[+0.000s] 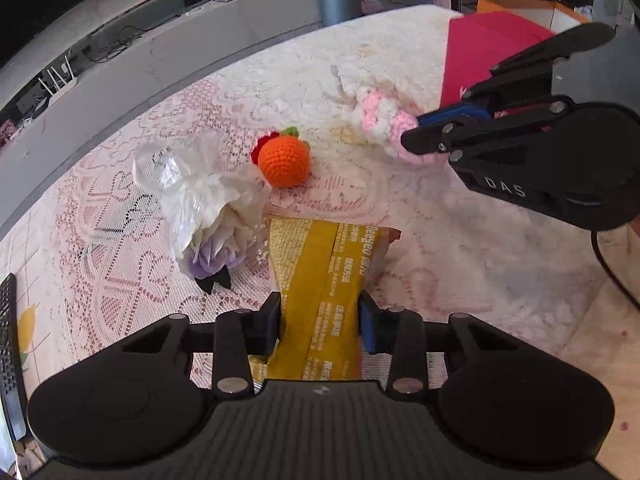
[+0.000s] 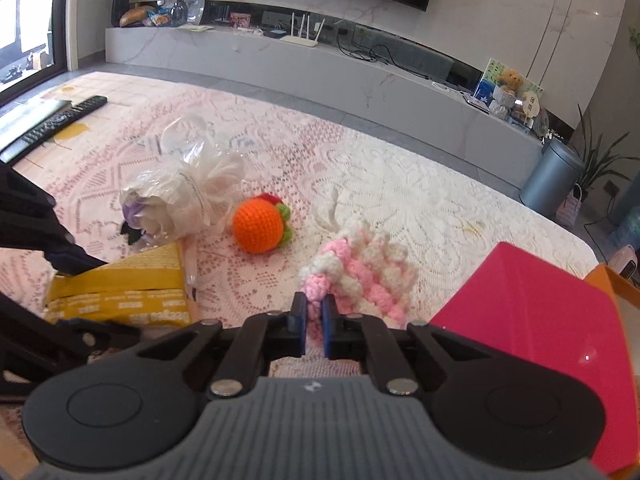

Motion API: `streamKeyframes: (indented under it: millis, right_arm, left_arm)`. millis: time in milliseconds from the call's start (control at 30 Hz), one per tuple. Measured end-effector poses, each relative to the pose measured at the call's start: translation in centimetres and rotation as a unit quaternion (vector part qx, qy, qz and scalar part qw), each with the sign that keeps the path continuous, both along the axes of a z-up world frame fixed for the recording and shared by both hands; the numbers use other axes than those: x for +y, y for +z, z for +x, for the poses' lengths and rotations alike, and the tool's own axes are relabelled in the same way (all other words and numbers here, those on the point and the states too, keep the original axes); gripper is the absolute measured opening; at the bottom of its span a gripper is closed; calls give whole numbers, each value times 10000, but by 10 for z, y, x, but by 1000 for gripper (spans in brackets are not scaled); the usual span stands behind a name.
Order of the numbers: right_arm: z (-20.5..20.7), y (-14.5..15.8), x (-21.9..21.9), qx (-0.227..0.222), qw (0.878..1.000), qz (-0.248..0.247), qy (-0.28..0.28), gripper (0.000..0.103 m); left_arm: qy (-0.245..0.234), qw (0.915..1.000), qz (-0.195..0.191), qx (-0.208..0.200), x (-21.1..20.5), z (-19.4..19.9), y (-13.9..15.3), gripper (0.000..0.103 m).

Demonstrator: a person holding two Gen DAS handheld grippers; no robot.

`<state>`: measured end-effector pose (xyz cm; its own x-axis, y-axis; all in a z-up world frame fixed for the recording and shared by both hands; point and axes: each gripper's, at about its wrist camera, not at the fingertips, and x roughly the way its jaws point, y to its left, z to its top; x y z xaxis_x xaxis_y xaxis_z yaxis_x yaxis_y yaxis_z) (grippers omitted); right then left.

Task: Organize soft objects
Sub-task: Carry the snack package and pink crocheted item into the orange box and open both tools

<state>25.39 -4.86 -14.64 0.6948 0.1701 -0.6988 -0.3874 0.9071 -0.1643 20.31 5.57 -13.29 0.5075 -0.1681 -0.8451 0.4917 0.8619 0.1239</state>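
My left gripper (image 1: 320, 324) is shut on a yellow snack packet (image 1: 328, 264), its pads pressed against the packet's two long sides. The packet (image 2: 120, 288) lies on the lace cloth, with one of the left gripper's fingers (image 2: 72, 256) over its near end. My right gripper (image 2: 314, 320) is shut on the end of a pink and white crochet piece (image 2: 360, 272). From the left wrist, that gripper (image 1: 414, 132) comes in from the right onto the crochet piece (image 1: 380, 116). An orange crochet ball (image 1: 284, 162) (image 2: 256, 228) with green leaves sits loose between the two.
A white flower in clear wrap (image 1: 208, 204) (image 2: 184, 200) lies beside the packet. A pink box lid (image 1: 480, 52) (image 2: 532, 320) with an orange box behind it stands at the table's right. A remote (image 2: 56, 124) lies far left. The lace-covered table (image 2: 400, 184) ends at a grey floor strip.
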Motion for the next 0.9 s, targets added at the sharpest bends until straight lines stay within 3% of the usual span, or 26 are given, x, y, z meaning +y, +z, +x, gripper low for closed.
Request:
streamKeyframes:
  millis: [267,567,700,900]
  right_arm:
    - [-36,38,-24,324,9969,711,11,4]
    - [-99,87,-55,-59,9956,931,109,4]
    - [-124,108,-79,-324,9947,974,-1,4]
    - [-145,135,-135,-571,9932,969,-314,4]
  left_arm:
    - [450,9967,-672,-90,-7,-33,40,43]
    - [1226,9851,-1185,-237,-13,-76,80,43]
    - [1216,9811,-1470,-319,-26,-86,103,43]
    - [787,9809,-1697,-528,-71,-82,133,43]
